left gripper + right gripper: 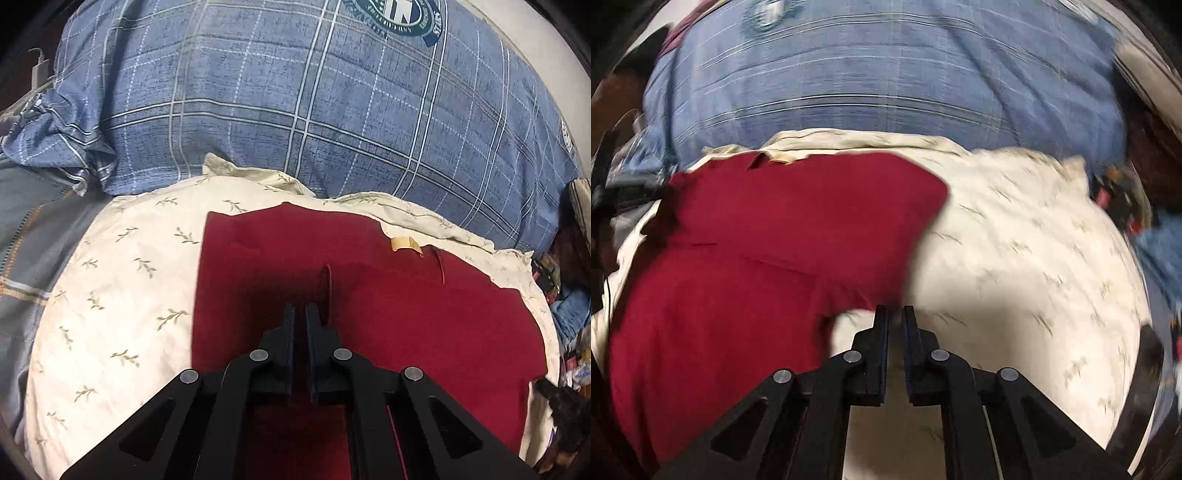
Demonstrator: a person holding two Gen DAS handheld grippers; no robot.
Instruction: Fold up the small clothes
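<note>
A dark red garment (424, 306) lies spread on a cream leaf-print pillow (122, 280). A tan label (406, 243) and a red loop show near its top edge. My left gripper (300, 308) hovers over the garment's middle, its jaws nearly closed with a narrow gap, holding nothing. In the blurred right wrist view the red garment (757, 240) covers the left half of the pillow (1015, 266). My right gripper (895, 310) sits at the garment's lower right edge, jaws close together; whether cloth is pinched between them I cannot tell.
A blue plaid bedcover (314, 92) with a round emblem lies behind the pillow. Grey-blue bedding (40, 229) bunches at the left. Dark clutter and blue cloth (569, 306) lie at the right edge.
</note>
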